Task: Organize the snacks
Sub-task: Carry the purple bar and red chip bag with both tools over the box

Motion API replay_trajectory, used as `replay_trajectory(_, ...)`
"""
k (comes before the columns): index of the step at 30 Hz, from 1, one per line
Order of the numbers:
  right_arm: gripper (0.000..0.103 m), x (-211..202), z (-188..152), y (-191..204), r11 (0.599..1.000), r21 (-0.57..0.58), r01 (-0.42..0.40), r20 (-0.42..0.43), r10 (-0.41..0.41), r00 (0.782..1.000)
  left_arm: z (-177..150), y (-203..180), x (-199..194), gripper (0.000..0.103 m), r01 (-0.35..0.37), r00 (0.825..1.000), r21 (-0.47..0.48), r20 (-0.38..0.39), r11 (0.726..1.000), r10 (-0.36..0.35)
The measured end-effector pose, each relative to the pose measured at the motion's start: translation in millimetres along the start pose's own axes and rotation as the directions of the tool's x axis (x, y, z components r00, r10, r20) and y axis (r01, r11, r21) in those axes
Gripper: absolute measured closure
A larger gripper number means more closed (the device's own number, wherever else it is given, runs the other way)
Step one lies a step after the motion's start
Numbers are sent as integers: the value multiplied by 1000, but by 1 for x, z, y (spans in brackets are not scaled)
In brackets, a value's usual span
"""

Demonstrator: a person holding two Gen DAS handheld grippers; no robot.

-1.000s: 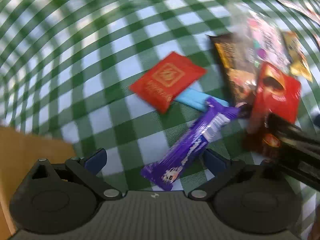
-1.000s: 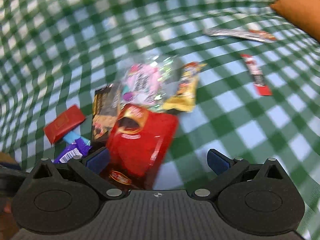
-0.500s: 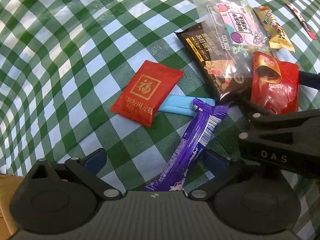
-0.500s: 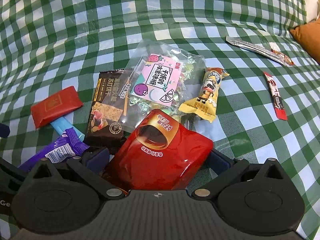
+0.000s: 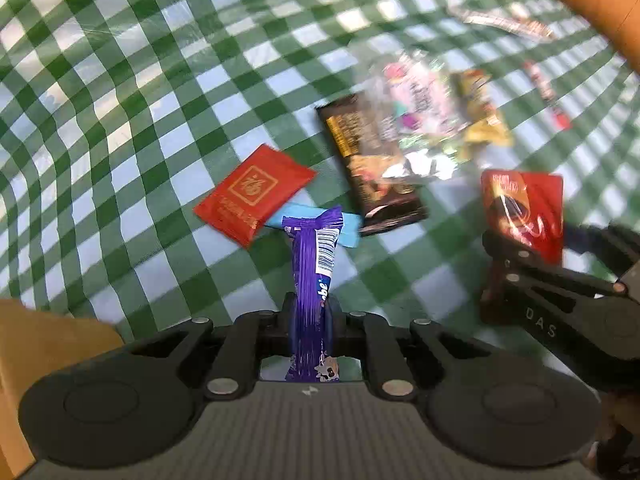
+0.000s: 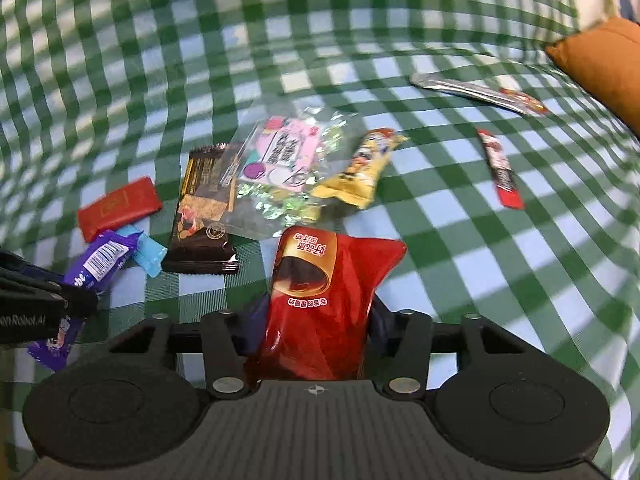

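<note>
the left gripper (image 5: 311,320) had just closed on the purple bar (image 5: 312,280) and the right gripper (image 6: 316,328) on the red pouch (image 6: 320,300), both barely lifted off the checked cloth (image 6: 460,240), while the other snacks lay unsorted

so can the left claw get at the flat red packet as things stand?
Probably not yet. The left claw has just closed on the purple bar, so it is occupied. The flat red packet lies uncovered on the checked cloth just ahead, overlapping a blue wrapper.
</note>
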State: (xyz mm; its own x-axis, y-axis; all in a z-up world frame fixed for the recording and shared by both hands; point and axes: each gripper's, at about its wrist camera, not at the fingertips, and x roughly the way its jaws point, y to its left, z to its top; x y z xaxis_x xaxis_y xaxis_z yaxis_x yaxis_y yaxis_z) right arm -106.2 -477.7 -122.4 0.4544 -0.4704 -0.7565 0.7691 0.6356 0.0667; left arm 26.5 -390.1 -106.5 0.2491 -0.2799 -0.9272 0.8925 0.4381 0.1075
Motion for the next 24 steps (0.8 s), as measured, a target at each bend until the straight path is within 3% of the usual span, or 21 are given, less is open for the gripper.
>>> replay_trajectory(7,52,-71,-4,-21,995,96,-29,114,18,993,-26,-2,-83,89,122,986,-68,122,990,-113)
replay_trajectory(15,52,-184,-11,-16,989,86,-118,233,95,968,-96,1,-203,89,169,959,-108,246,980,-138)
replay_trajectory(20,52,-256,-42,12,973,7,-232,207,225,952,-161,18,-265,89,94,960,-140,274,986,-53)
replay_trajectory(24,52,-293,-79,53,935,-56,-351,152,356,922,-219,47,-305,89,54,964,-219,267,974,7)
